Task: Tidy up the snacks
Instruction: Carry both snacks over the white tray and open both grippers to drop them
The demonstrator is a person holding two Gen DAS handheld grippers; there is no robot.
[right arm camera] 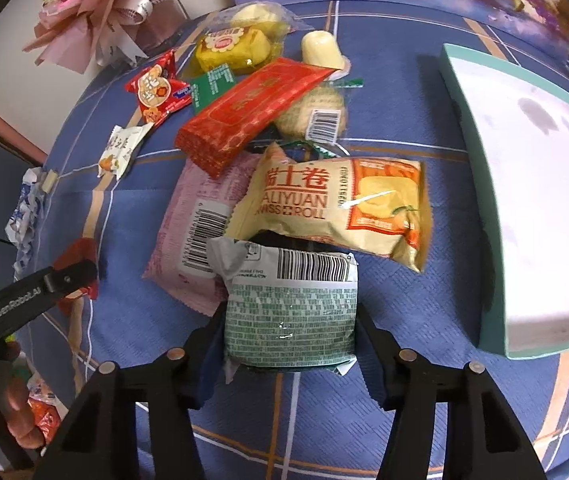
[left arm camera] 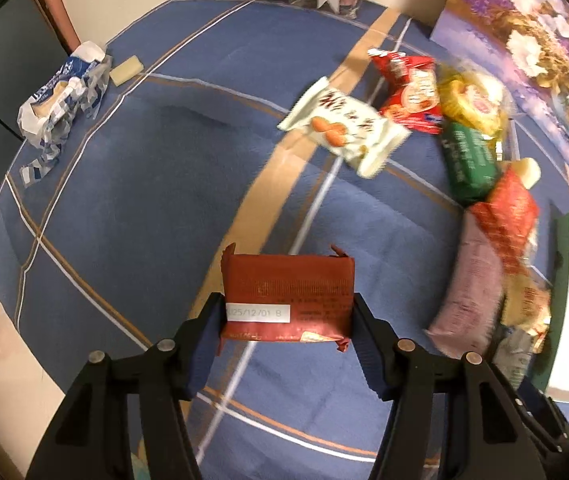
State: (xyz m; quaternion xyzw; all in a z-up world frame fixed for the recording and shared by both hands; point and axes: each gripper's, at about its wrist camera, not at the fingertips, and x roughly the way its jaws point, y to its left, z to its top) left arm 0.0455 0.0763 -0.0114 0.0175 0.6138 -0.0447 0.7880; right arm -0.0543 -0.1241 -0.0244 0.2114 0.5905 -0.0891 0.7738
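We grip a dark red snack packet (left arm camera: 286, 298) in our left claw (left arm camera: 286, 320), above the blue counter (left arm camera: 144, 184). Our right claw (right arm camera: 290, 344) clamps a green-printed packet (right arm camera: 290, 320), just beside the yellow Swiss roll bag (right arm camera: 336, 204) and left of the teal box (right arm camera: 532, 208).

A round worktop (left arm camera: 132, 184) draped in a blue cloth with tan and white stripes carries a scatter of snacks. In the left wrist view, a torn blue-and-white plastic wrapper (left arm camera: 60, 96) lies at ten o'clock, a small cream wrapped bar (left arm camera: 126, 69) just beside it. A white peanut-printed sachet (left arm camera: 344, 128) rests at one o'clock, touching a red biscuit packet (left arm camera: 410, 92). In the right wrist view, a pale pink barcoded pouch (right arm camera: 192, 232) sits near centre beneath a yellow Swiss roll bag (right arm camera: 340, 204), and a teal-edged white box lid (right arm camera: 524, 208) fills three o'clock.
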